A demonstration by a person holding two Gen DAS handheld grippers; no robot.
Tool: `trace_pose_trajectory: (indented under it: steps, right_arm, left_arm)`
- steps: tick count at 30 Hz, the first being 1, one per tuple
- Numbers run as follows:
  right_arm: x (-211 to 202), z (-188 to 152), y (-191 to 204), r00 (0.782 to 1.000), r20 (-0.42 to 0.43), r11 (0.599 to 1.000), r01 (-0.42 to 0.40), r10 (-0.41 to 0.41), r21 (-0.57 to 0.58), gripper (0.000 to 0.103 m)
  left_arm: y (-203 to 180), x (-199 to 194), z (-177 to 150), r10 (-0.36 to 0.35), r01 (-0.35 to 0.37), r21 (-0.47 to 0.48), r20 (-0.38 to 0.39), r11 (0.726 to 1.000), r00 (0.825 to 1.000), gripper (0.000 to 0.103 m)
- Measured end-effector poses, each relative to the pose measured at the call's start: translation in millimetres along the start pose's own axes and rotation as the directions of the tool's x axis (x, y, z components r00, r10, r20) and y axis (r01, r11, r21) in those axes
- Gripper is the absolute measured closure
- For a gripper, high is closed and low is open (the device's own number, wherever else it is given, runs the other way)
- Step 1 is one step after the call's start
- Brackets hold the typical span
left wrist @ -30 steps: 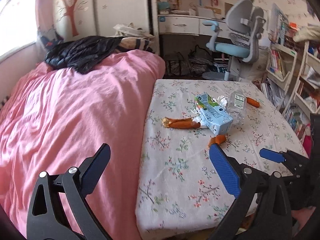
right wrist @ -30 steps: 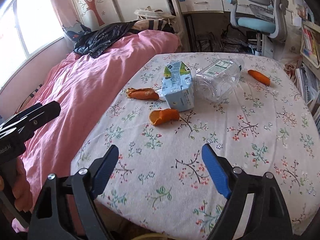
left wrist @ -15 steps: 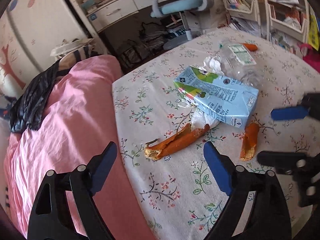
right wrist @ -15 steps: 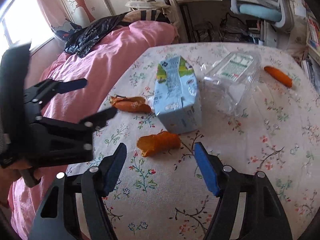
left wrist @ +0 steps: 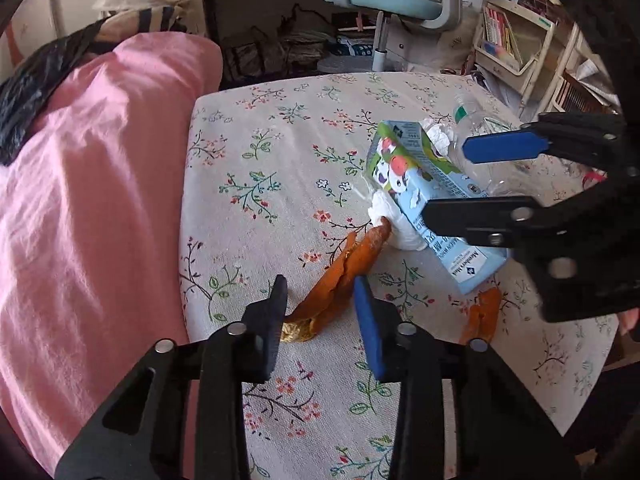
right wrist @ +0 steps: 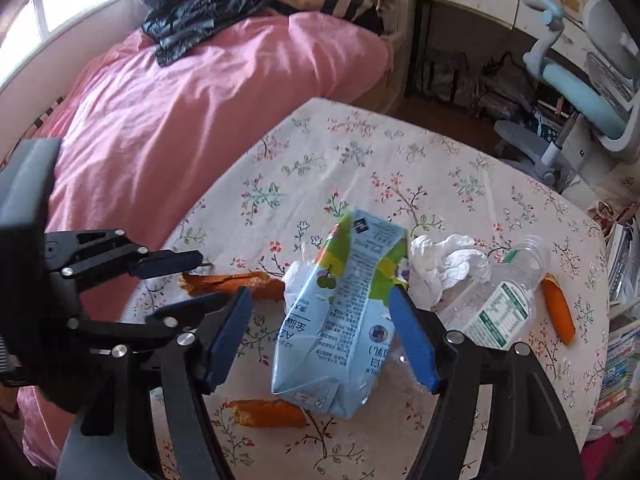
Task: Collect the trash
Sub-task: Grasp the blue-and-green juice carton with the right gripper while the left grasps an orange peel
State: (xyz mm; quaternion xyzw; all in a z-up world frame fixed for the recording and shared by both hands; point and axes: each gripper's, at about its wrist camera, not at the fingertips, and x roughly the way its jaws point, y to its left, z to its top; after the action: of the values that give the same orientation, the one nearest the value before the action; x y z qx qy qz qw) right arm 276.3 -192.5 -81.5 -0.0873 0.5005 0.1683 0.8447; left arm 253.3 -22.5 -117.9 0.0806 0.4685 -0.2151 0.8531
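On the floral tablecloth (left wrist: pixel 260 184) lie a blue milk carton (left wrist: pixel 424 196), crumpled white tissues (right wrist: pixel 444 264), a clear plastic bottle (right wrist: pixel 496 304) and orange peels. My left gripper (left wrist: pixel 320 304) is open, its jaws standing on either side of a long orange peel (left wrist: pixel 344 280) without pinching it. My right gripper (right wrist: pixel 324 332) is open with the milk carton (right wrist: pixel 344 320) between its fingers; it also shows in the left wrist view (left wrist: pixel 488 184). A second peel (right wrist: pixel 268 412) lies near the carton's end, a third (right wrist: pixel 558 308) beyond the bottle.
A bed with a pink duvet (left wrist: pixel 92 184) borders the table on the left, with a black jacket (right wrist: pixel 216 12) on it. A desk chair (left wrist: pixel 400 0) and bookshelves (left wrist: pixel 516 40) stand behind the table.
Both grippers moved forward and down onto the trash. The left one narrowed around the long peel; the right one came around the milk carton.
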Motion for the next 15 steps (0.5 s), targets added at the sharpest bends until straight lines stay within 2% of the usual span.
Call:
trace_pose_trajectory:
  steps: [3,9,11,12,14,15]
  right_arm:
    - [13.7,0.2,-2.4,0.997,-0.043,0.998,0.058,-0.059,-0.021,0.034]
    - [19.5,-12.7,-21.2,0.996,-0.071,0.999,0.045,-0.045,0.003,0.037]
    - [19.4,-13.7,-27.7,0.996,-0.082,1.0,0.029,-0.028,0.011,0.068]
    - [17.4,-15.3,-32.1,0.997,-0.076,1.0,0.014,-0.012,0.025,0.071]
    - [13.9,-17.5,-33.9,0.998,-0.058,0.999,0.004,-0.002,0.033,0.071]
    - [8.8,-20.3,-35.2,0.999,-0.037,0.999,-0.001,0.002,0.041,0.071]
  left_arm:
    - [-3.2,2.4,-1.8,0.014,-0.013,0.037,-0.01,0.999,1.0,0.073]
    - [-18.1,12.8,2.5,0.034,-0.032,0.093,-0.021,0.995,0.999,0.07]
    - [-23.9,17.3,2.5,0.049,-0.047,0.102,-0.023,0.994,0.999,0.069]
    - [-25.3,17.0,2.1,0.054,-0.052,0.097,-0.017,0.994,0.998,0.07]
    - [-24.9,14.0,1.4,0.034,-0.032,0.063,-0.02,0.997,0.999,0.086]
    - [-24.7,11.2,-0.4,0.035,-0.034,0.045,-0.023,0.998,0.999,0.087]
